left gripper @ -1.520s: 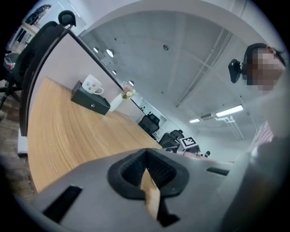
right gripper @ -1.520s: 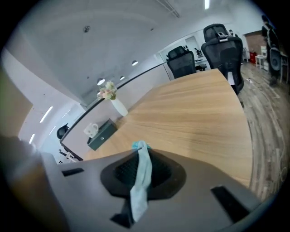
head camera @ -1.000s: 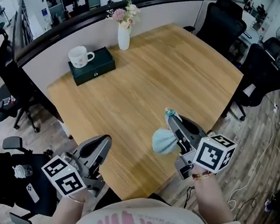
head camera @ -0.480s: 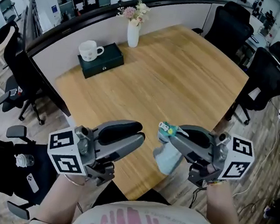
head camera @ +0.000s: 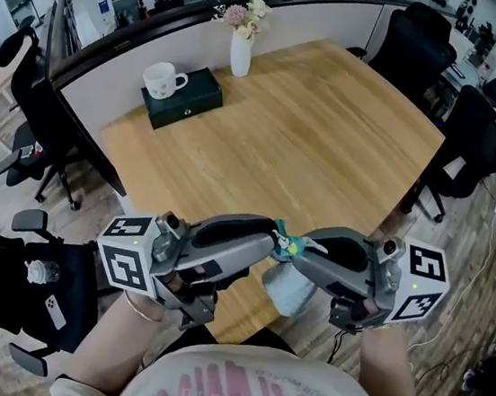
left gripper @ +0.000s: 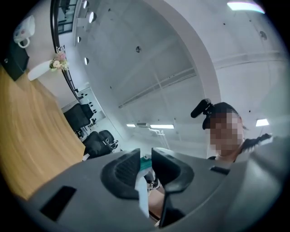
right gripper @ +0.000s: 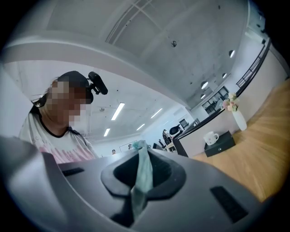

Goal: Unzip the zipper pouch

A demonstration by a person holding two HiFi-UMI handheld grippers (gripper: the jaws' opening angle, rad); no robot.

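A light blue zipper pouch (head camera: pixel 289 288) hangs over the table's near edge, close to my chest. My right gripper (head camera: pixel 303 244) points left and is shut on the pouch's top edge; in the right gripper view the teal fabric (right gripper: pixel 144 174) is pinched between the pads (right gripper: pixel 164 174). My left gripper (head camera: pixel 268 240) points right and meets it tip to tip at the pouch's teal zipper end (head camera: pixel 285 243). The left jaws are closing; in the left gripper view a gap shows between them, with a teal bit (left gripper: pixel 145 159) and a white strip (left gripper: pixel 142 195) inside it.
On the wooden table (head camera: pixel 311 128), a white mug (head camera: pixel 162 80) sits on a dark green box (head camera: pixel 192 104) at the far left, with a white vase of flowers (head camera: pixel 241 51) behind it. Black office chairs (head camera: pixel 413 47) stand at the right and far side, another (head camera: pixel 23 118) at the left.
My left gripper rose from low left, opened its jaws and came to the pouch's top. My right gripper brought the pouch nearer my body and turned to point left.
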